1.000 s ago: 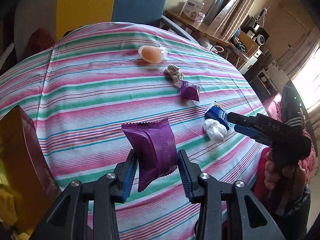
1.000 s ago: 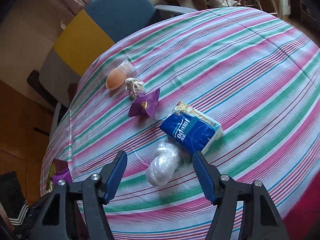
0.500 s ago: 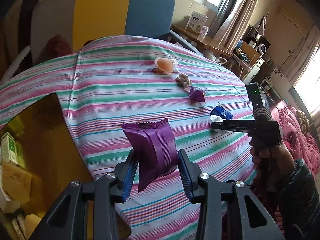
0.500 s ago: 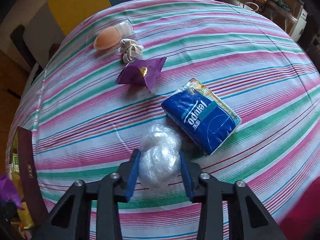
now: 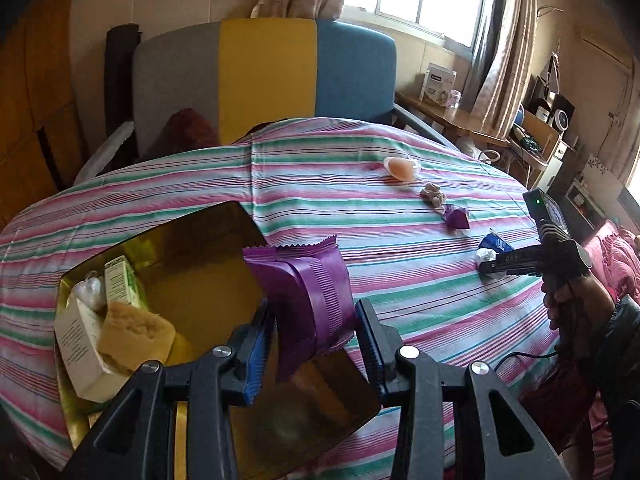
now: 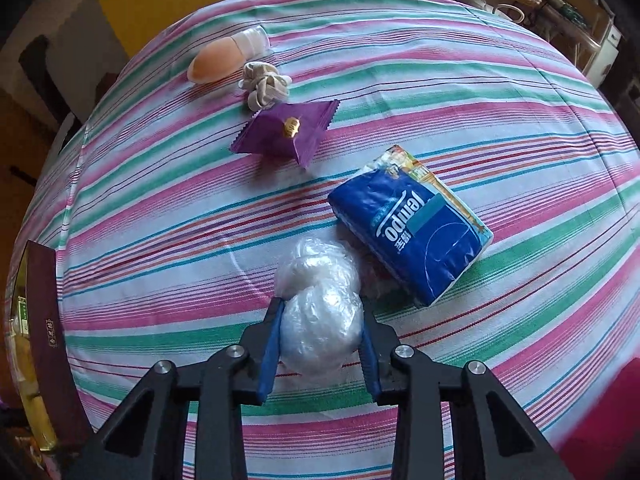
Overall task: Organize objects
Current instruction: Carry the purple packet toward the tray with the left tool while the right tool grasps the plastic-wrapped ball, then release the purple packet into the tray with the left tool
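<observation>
My left gripper (image 5: 310, 314) is shut on a purple snack packet (image 5: 306, 290) and holds it above the open gold box (image 5: 192, 268) at the table's left edge. The box holds a white carton (image 5: 78, 344), a green carton (image 5: 122, 282), a tan sponge-like item (image 5: 134, 332) and a clear plastic ball (image 5: 88, 294). My right gripper (image 6: 322, 316) is shut on a crumpled clear plastic bag (image 6: 318, 300) resting on the striped cloth, beside a blue Tempo tissue pack (image 6: 412, 226). The right gripper also shows in the left wrist view (image 5: 490, 268).
On the cloth lie a small purple packet (image 6: 286, 132), a beige hair tie (image 6: 264, 84) and a peach capsule-shaped item (image 6: 218, 60). The box's dark red side (image 6: 46, 328) shows at left. A grey, yellow and blue chair (image 5: 264, 80) stands behind the table.
My left gripper carried the purple packet left, from over the cloth to above the gold box. My right gripper moved in and shut on the plastic bag.
</observation>
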`<state>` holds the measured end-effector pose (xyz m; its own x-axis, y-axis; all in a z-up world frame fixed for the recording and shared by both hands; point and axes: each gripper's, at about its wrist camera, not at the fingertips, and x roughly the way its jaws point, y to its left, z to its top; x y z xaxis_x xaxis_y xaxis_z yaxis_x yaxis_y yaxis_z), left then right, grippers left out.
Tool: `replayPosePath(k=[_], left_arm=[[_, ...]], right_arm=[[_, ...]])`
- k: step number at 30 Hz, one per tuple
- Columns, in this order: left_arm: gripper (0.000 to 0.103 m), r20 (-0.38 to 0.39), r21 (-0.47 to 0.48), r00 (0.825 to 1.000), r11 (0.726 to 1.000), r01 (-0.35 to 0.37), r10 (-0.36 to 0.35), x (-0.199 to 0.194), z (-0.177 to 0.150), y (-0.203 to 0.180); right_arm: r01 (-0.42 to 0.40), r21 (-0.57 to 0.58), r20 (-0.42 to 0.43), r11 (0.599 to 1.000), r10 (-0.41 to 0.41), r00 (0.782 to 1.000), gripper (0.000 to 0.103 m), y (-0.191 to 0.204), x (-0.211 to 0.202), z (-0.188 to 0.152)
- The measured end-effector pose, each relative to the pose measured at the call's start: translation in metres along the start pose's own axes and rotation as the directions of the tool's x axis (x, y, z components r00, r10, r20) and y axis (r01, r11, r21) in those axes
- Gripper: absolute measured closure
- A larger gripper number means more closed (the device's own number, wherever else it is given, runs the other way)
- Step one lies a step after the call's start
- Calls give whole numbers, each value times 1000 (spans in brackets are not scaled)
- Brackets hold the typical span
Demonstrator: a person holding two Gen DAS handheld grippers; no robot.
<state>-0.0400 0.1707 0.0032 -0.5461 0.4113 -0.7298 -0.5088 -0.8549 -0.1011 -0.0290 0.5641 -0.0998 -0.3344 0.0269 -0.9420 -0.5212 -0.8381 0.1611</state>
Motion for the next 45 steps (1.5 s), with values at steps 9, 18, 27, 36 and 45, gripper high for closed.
replayPosePath(k=[9,18,27,36,45], left_arm=[[62,-4,-42,1000,999,-18,18,-3,-12,20],[62,-35,-91,999,996,5,-8,1,-23,38],[62,16,-292,999,956,-23,29,-40,-39,127],[62,-29,-298,1000,955,-8,-1,-25,-43,137],[62,-182,-310,982,951,-12,-47,46,-34,116]], right_arm=[[23,-16,4,1000,-23,1000,68,3,-2,-4],[50,-41,9,998,-50,999,68,6,-2,-6],[61,-54,16,997,-60,998,68,7,-6,-8],[63,-64,22,996,-61,998,68,6,-12,-17],[63,-63,22,996,-61,998,68,7,-13,-18]])
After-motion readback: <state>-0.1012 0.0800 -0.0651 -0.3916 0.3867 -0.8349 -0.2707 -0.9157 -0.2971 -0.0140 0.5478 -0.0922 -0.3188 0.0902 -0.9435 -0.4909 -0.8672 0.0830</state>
